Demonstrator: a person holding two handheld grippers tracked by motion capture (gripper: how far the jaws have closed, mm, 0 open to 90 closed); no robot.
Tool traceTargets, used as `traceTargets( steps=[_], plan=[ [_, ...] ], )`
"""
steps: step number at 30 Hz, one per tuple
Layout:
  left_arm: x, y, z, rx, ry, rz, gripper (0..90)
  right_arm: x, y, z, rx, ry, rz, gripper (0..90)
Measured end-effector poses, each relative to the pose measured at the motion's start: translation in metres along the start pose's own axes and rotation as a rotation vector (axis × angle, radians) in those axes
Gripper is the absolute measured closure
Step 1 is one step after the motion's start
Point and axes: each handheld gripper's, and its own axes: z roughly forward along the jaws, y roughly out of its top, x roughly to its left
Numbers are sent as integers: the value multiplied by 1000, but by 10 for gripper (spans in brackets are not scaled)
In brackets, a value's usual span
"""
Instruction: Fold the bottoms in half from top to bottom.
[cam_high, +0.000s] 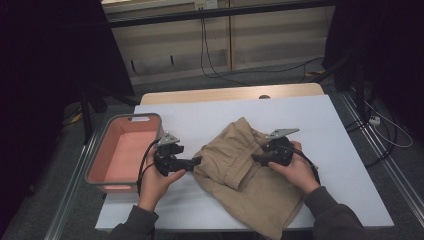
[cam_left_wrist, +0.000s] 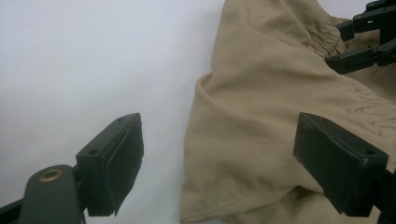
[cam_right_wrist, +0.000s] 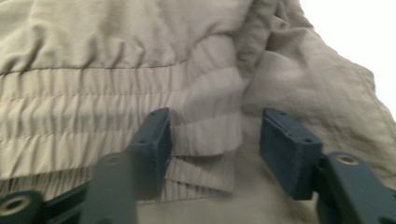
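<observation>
From above, your tan trousers (cam_high: 250, 170) lie crumpled mid-bench (cam_high: 210, 112), unfolded, the pink bin (cam_high: 125, 150) beside them. Your left gripper (cam_left_wrist: 219, 163) has its fingers wide, straddling the cloth edge without pinching. Your right gripper (cam_right_wrist: 212, 149) shows fingers parted around the elastic waistband, gripping nothing; the picture blurs

In the high view, the lower end of the khaki garment (cam_high: 240, 170) hangs past the near edge of the surface (cam_high: 310, 115) at the bottom of the frame. The left gripper (cam_high: 196, 161) has its tips against the cloth there, too small to tell contact. In the right gripper view, the elastic waistband (cam_right_wrist: 116, 112) is blurred and runs off the left edge.
</observation>
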Motion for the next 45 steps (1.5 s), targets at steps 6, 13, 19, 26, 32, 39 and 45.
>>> traceTargets(
  steps=[6,13,19,26,32,39,45],
  plan=[
    [0,0,0,-2,-3,-5,161,-2,-4,4,-17,17,47,417],
    [0,0,1,-1,-2,-8,161,-2,-6,5,-30,79,91,647],
    [-1,1,0,-8,-4,-6,162,5,-2,2,-27,34,42,768],
    [2,1,-2,-12,3,-8,161,4,2,-10,-38,28,13,781],
    [1,2,-4,-14,6,-3,161,0,4,-34,-62,50,14,781],
    [2,3,-6,-25,13,-6,160,-6,0,-51,-65,60,8,780],
    [2,3,-5,-27,13,-4,157,-11,-8,-60,-64,57,-5,780]
  ],
)
